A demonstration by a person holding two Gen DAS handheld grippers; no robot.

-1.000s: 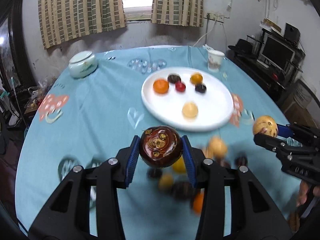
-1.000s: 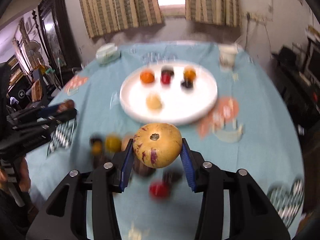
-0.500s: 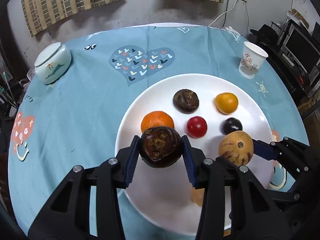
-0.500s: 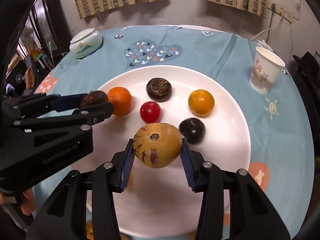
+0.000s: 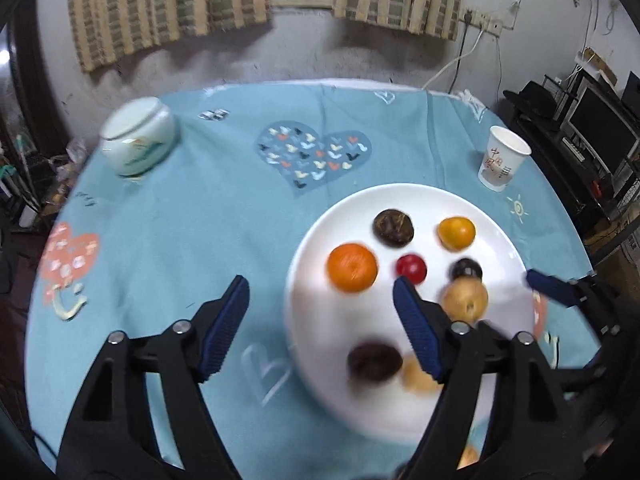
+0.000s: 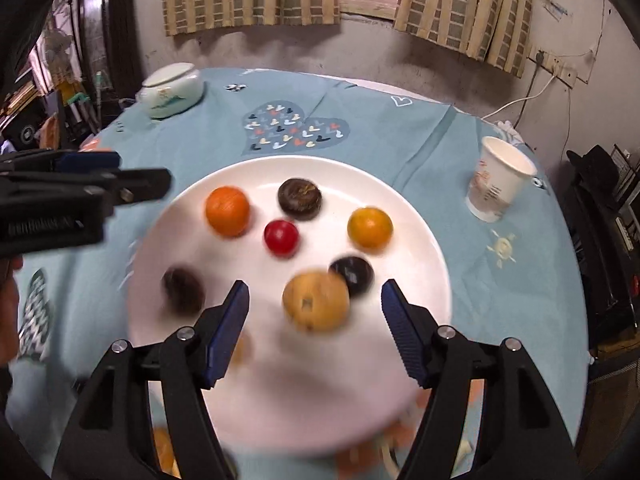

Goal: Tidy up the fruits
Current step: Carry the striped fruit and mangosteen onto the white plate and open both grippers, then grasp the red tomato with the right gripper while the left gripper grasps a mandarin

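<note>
The table (image 6: pixel 400 128) under its blue cloth carries a white plate (image 6: pixel 416 224) of fruit. Both claws have just been opening: the left claw (image 5: pixel 320 320) gapes empty beside a dark fruit (image 5: pixel 374 362) on the plate, and the right claw (image 6: pixel 314 320) stands open around a speckled yellow fruit (image 6: pixel 316 302).

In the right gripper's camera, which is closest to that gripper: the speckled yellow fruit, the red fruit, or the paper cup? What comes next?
1. Speckled yellow fruit: on the plate, just ahead of the right gripper, between its open jaws.
2. Red fruit: plate centre.
3. Paper cup: off the plate, far right.
</note>
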